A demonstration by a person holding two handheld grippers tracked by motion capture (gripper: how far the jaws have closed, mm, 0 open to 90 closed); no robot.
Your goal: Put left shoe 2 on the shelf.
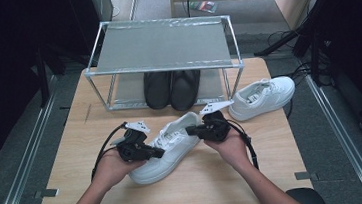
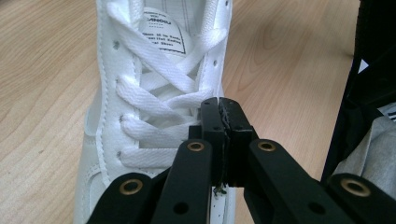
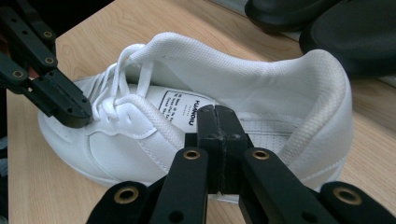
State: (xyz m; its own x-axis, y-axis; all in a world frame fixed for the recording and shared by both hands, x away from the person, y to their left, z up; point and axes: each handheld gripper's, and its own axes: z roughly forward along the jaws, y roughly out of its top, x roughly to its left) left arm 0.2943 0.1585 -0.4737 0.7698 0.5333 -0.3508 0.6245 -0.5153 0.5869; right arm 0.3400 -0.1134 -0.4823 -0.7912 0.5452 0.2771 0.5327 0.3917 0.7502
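Both hands come in from six o'clock, wrists angled inward over the bench (image 1: 74, 162). The left gripper (image 1: 160, 153) has its jaws pressed together over the laces at the sneaker's (image 1: 166, 151) forefoot; the right gripper (image 1: 192, 130), jaws likewise together, sits at the collar. The white sneaker lies mid-bench, heel toward one o'clock, laced, its printed tongue label (image 3: 184, 108) showing.

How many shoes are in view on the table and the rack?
4. One white sneaker lies between the tools, a second white sneaker lies at the table's right, and two black shoes stand on the rack's lower shelf.
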